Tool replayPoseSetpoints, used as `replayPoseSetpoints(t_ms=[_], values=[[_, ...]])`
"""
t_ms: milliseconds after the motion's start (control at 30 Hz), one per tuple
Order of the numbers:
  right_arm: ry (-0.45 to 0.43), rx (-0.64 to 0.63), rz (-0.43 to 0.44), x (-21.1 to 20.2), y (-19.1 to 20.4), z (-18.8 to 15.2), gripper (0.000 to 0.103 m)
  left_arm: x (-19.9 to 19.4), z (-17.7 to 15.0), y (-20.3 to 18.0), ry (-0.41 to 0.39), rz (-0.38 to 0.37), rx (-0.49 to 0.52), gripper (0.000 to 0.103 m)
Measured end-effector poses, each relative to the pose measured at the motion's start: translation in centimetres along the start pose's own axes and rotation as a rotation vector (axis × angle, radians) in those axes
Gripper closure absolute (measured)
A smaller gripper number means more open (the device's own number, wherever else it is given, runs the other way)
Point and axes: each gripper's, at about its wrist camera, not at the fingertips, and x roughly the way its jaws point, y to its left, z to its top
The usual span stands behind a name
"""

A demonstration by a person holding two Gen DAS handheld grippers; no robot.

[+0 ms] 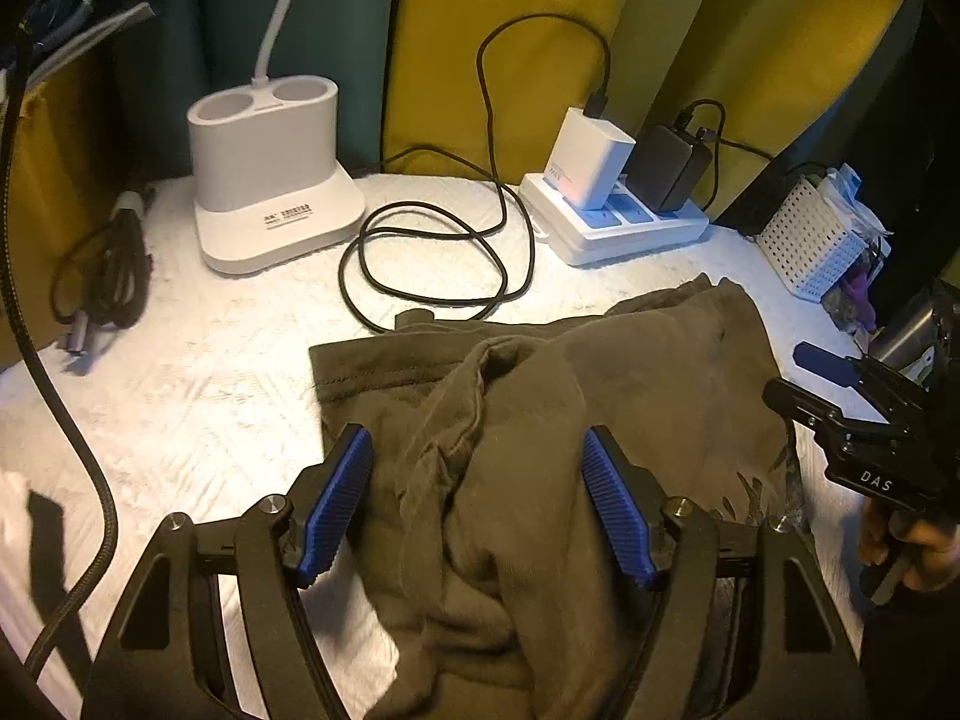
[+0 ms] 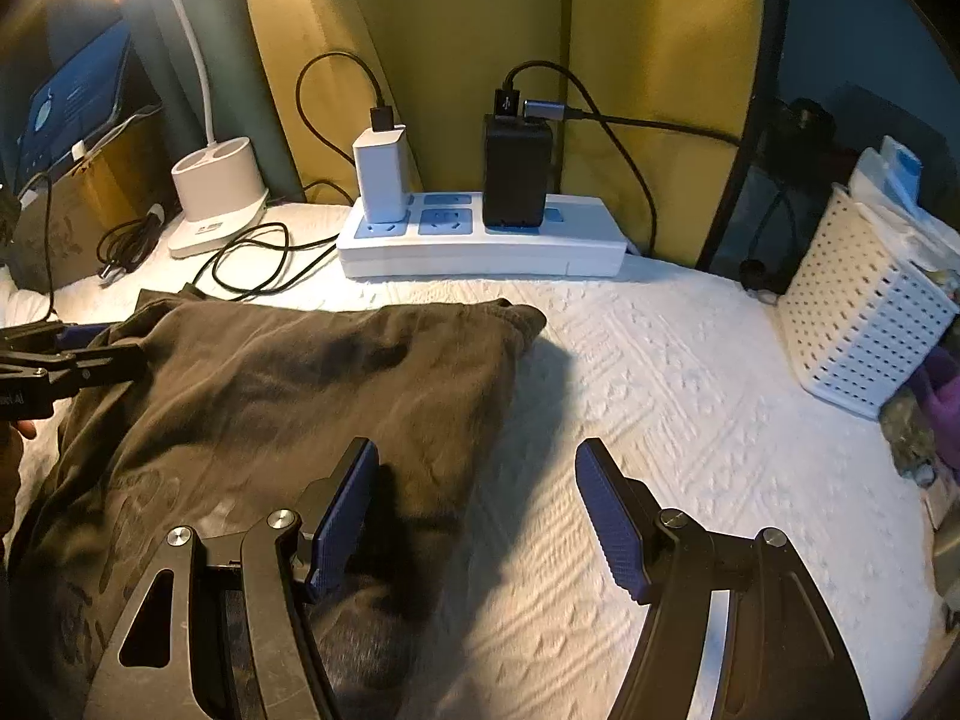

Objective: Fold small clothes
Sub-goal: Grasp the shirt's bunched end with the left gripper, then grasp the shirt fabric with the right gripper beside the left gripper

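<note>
A dark olive-brown garment (image 1: 630, 372) lies crumpled and partly folded on the white textured cover (image 1: 210, 396). A pale print shows near its right edge. My left gripper (image 1: 477, 504) hangs open over the garment's wrinkled middle; the cloth lies between the blue pads, which do not press it. In the right wrist view the garment (image 2: 300, 390) fills the left half. My right gripper (image 2: 480, 516) is open at the garment's right edge, with its left finger over the cloth and its right finger over the bare cover. The right gripper (image 1: 840, 384) also shows at the left wrist view's right side, held by a hand.
Along the back stand a white lamp base (image 1: 270, 180), a coiled black cable (image 1: 432, 264) and a white power strip (image 2: 480, 240) with a white and a black charger plugged in. A white perforated basket (image 2: 864, 324) stands at the right. Another cable bundle (image 1: 102, 282) lies far left.
</note>
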Motion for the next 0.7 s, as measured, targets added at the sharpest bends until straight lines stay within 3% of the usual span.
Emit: replayPoseSetpoints(t_ms=[167,333,600,700], values=[[0.021,0.018,0.036,1.5,-0.7,0.5,0.033,1.2,0.3,-0.7,0.051,-0.075,0.007,0.023],[0.030,0.034,0.075,2.4,-1.2,0.7,0.025,1.9,0.9,0.3,0.052,0.019,0.016,0.023],[0.030,0.049,0.151,4.0,-0.8,1.2,0.025,3.2,1.7,-1.1,0.043,0.012,0.115,0.023],[0.017,0.042,0.182,4.5,-0.1,1.5,0.025,3.6,1.9,-2.1,0.032,-0.033,0.152,0.038]])
